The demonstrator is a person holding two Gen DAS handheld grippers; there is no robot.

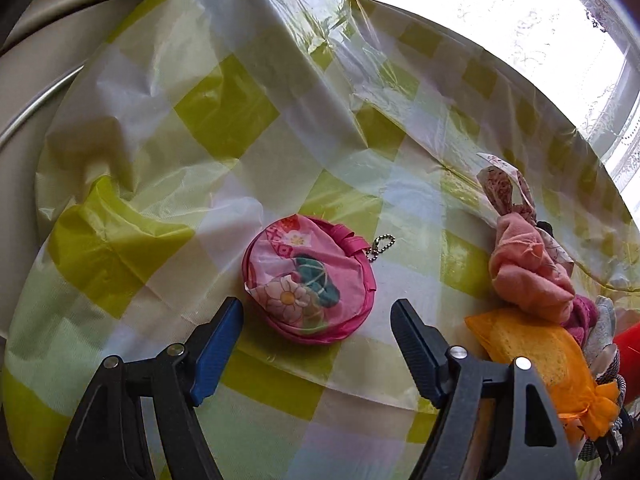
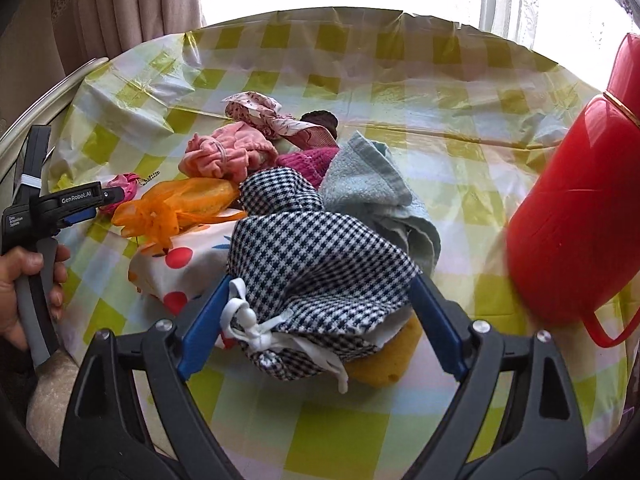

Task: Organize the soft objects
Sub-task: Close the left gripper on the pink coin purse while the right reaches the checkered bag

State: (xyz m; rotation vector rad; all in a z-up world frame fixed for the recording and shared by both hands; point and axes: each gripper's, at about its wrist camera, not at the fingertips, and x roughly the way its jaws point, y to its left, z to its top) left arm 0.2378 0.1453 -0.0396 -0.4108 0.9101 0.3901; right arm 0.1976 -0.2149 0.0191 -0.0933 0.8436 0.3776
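A round pink floral pouch (image 1: 310, 280) lies alone on the checked tabletop (image 1: 224, 120), just ahead of the left tongs (image 1: 318, 320), whose blue-padded jaws stand wide apart and touch nothing. Set apart from the heap, the pouch appears to be either freshly parted from the pile or lined up for pickup; its ball chain (image 1: 380, 246) trails off its far side, away from the tongs.

To the right of the left tongs, the unsorted heap begins: an orange mesh bag (image 1: 532, 352), a bunched pink cloth (image 1: 528, 276) and a printed fabric strip (image 1: 502, 186) beyond it.

The right tongs (image 2: 320, 308) are spread around a houndstooth drawstring bag (image 2: 312, 256), one jaw beside each flank, though whether the pads actually press the fabric cannot be told. The bag sits on top of the pile, which is likely why it is addressed first. Its white cord (image 2: 256, 328) hangs toward the tongs. A pale blue towel (image 2: 376, 192) lies just beyond the bag, a yellow sponge (image 2: 384, 360) peeks from under it, and a red plastic container (image 2: 580, 216) hangs tilted to the right, perhaps the intended bin.
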